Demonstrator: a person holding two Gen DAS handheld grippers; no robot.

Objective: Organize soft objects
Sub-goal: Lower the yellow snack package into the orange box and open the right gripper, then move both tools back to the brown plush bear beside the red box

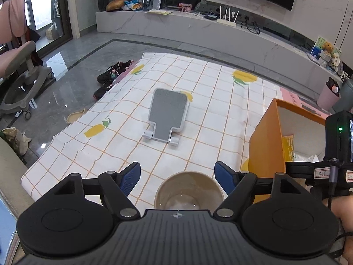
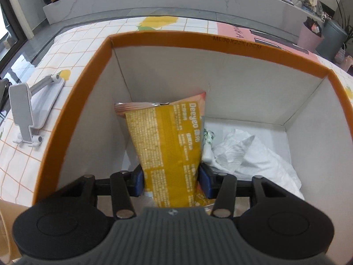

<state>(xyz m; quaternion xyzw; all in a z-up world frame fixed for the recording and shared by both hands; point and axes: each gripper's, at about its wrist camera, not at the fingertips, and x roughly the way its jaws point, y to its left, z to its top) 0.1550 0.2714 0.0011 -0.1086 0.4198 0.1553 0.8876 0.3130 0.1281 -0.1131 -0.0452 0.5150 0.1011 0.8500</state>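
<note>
My right gripper (image 2: 171,182) is shut on a yellow soft packet (image 2: 167,145) and holds it inside the orange box (image 2: 72,108), near its left wall. A crumpled white bag (image 2: 249,154) lies on the box floor to the right of the packet. My left gripper (image 1: 177,176) is open and empty, above a beige bowl (image 1: 189,190) on the checked cloth. The orange box (image 1: 264,145) stands to its right, with the packet's yellow edge (image 1: 288,148) showing inside. The right gripper's body (image 1: 320,170) shows at the right edge.
A grey phone stand (image 1: 168,117) lies in the middle of the checked cloth (image 1: 110,114); it also shows left of the box in the right wrist view (image 2: 28,110). Shoes (image 1: 112,75) and a chair (image 1: 19,66) are on the floor to the left.
</note>
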